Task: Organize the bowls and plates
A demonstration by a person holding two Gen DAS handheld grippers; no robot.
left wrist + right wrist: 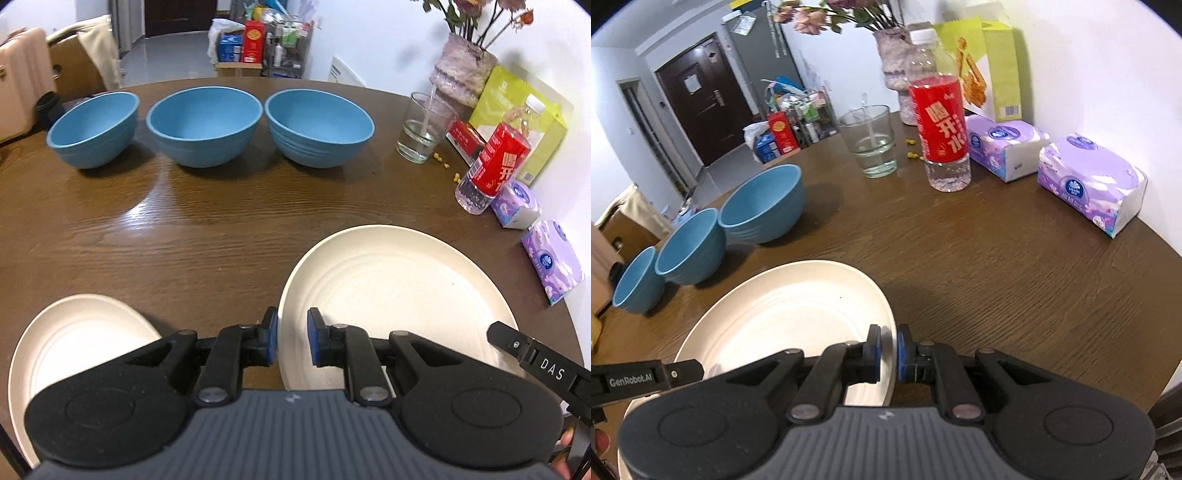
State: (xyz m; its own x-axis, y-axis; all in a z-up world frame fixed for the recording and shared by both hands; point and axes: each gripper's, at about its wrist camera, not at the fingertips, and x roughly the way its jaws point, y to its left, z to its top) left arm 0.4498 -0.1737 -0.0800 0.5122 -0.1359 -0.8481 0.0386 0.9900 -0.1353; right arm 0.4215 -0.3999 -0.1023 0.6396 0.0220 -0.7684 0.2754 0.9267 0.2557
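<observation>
Left fingers [275,332] and right fingers [904,350] each clamp opposite rims of cream plate [399,280].

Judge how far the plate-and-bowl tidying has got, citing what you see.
Done: nothing looks stacked; the three blue bowls stand apart in a row. In hand: the left gripper and right gripper each clamp an opposite rim of the large cream plate. Left: probably joining it with the second plate, then nesting the bowls.
</observation>
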